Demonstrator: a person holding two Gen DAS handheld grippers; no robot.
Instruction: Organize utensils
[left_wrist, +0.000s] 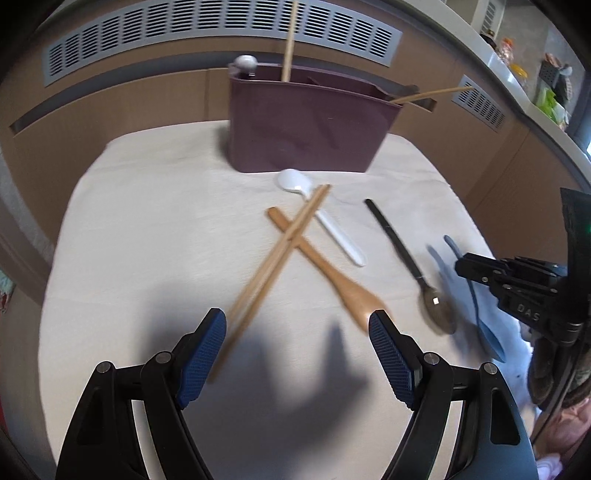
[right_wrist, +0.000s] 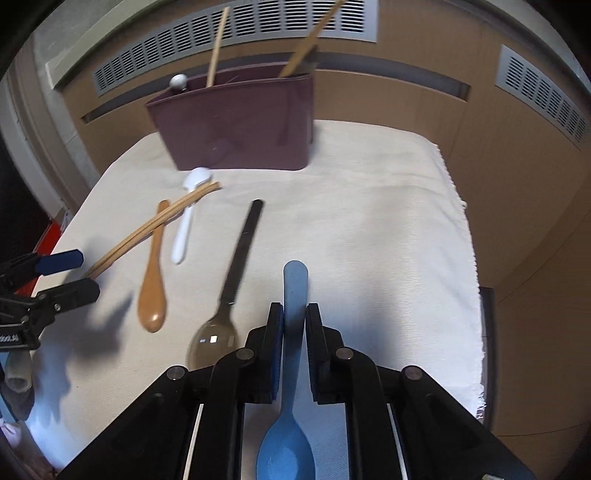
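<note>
A big cream cloth (left_wrist: 147, 229) covers the table. At the far side of the cloth stands a purple box (left_wrist: 306, 129) for the spoons and sticks. A few wooden sticks (left_wrist: 289, 44) and a white round knob (left_wrist: 245, 62) poke out of its top. The left gripper (left_wrist: 297, 347) hangs over the near part of the cloth with its blue pads wide apart, and nothing is pinched between them. One end of a pair of wooden chopsticks (left_wrist: 280, 247) lies just beside its left pad. The chopsticks lie across a brown wooden spoon (left_wrist: 325, 266) like an X. The right gripper (right_wrist: 294, 350) is closed tight on the handle of a blue spoon (right_wrist: 291, 406), on the right side. The blue spoon's bowl points back at the camera and its handle sticks out to the far side. To the left of the blue spoon lies a metal spoon with a black handle (right_wrist: 236, 273). A white plastic spoon (right_wrist: 188, 218) lies near the purple box, its bowl close to the front wall.
</note>
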